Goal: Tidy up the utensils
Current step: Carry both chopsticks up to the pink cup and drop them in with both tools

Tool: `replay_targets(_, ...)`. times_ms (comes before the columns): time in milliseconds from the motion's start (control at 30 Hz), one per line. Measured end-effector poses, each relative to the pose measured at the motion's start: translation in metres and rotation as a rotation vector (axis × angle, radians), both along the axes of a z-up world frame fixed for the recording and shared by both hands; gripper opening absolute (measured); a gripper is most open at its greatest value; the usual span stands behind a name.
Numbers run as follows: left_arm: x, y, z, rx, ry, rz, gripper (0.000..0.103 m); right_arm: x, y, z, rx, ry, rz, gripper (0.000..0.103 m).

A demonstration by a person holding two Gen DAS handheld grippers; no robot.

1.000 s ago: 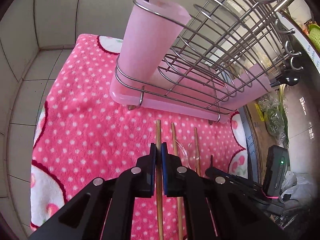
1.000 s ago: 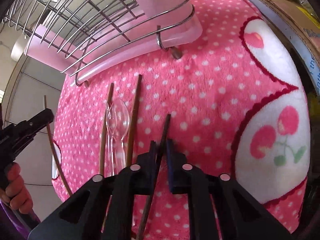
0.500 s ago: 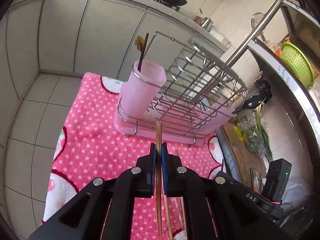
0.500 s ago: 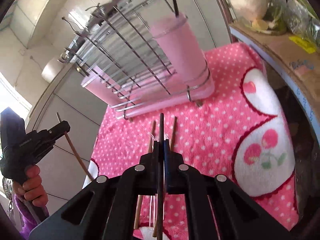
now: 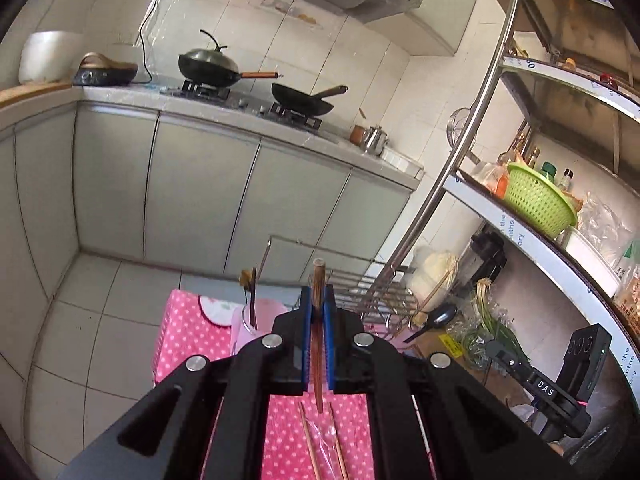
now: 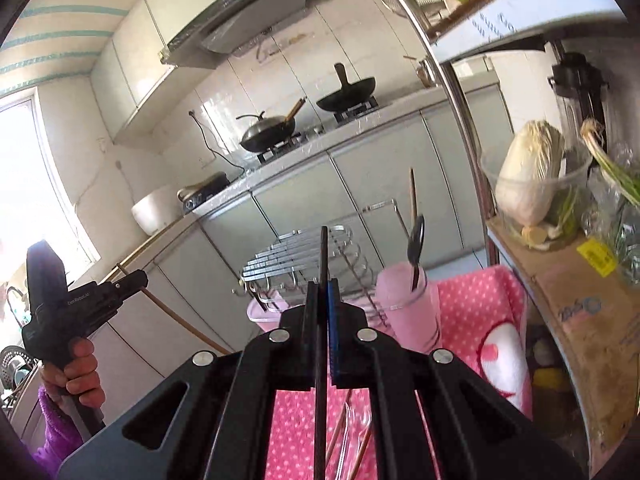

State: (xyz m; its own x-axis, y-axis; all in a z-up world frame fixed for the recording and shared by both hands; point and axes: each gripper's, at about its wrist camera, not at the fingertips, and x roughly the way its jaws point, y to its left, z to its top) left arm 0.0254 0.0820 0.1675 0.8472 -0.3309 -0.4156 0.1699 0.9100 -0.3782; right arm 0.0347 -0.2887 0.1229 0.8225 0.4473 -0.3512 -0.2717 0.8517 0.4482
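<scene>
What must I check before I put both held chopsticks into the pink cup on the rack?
1. Left gripper shut on brown wooden chopstick: ok.
2. Right gripper shut on dark thin chopstick: ok.
3. Pink plastic cup upright in the steel wire dish rack: ok.
4. Room in cup beside the black spoon: cannot tell.
5. Remaining chopsticks still on pink dotted towel: ok.

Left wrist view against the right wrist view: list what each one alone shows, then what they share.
Only the left wrist view shows the left gripper shut on a brown chopstick and a black ladle. Only the right wrist view shows the right gripper shut on a dark chopstick, the cabbage and the window. Both show the pink cup, wire rack and stove woks.
</scene>
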Motion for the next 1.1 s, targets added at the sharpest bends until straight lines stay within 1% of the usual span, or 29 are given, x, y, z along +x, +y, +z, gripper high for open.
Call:
replay_targets(67, 0.001, 0.004, 0.015, 0.007, -0.021, 0.017, 0.005, 0.007, -0.004, 0.016, 0.007, -0.057, -0.017, 0.005)
replay_targets(133, 0.002, 0.01, 0.027, 0.013, -0.041, 0.04, 0.005, 0.015, -0.006, 0.027, 0.009, -0.095, -0.027, 0.005)
replay_targets(300, 0.013, 0.024, 0.049, 0.006, -0.071, 0.083, 0.005, 0.042, -0.008, 0.042, 0.014, -0.167, -0.046, 0.005)
replay_targets(467, 0.029, 0.034, 0.058, -0.002, -0.084, 0.115, 0.005, 0.065, -0.001, 0.049, -0.063, -0.299, -0.101, 0.005)
replay_targets(600, 0.045, 0.038, 0.06, 0.011, -0.098, 0.134, 0.005, 0.078, 0.011, 0.042, -0.14, -0.391, -0.15, 0.005)
replay_targets(767, 0.068, 0.035, 0.046, 0.044, -0.084, 0.145, 0.005, 0.096, 0.024, 0.016, -0.217, -0.439, -0.206, 0.005)
replay_targets(867, 0.082, 0.029, 0.032, 0.068, -0.06, 0.146, 0.005, 0.104, 0.031, 0.003, -0.253, -0.439, -0.226, 0.005)
replay_targets(933, 0.09, 0.022, 0.021, 0.1, -0.047, 0.146, 0.005, 0.108, 0.036, -0.004, -0.283, -0.446, -0.238, 0.005)
replay_targets(1033, 0.101, 0.012, 0.004, 0.145, -0.022, 0.131, 0.005, 0.11, 0.041, -0.011, -0.298, -0.438, -0.234, 0.005)
replay_targets(1100, 0.106, 0.006, -0.008, 0.154, 0.001, 0.108, 0.005, 0.11, 0.043, -0.017, -0.303, -0.426, -0.229, 0.005)
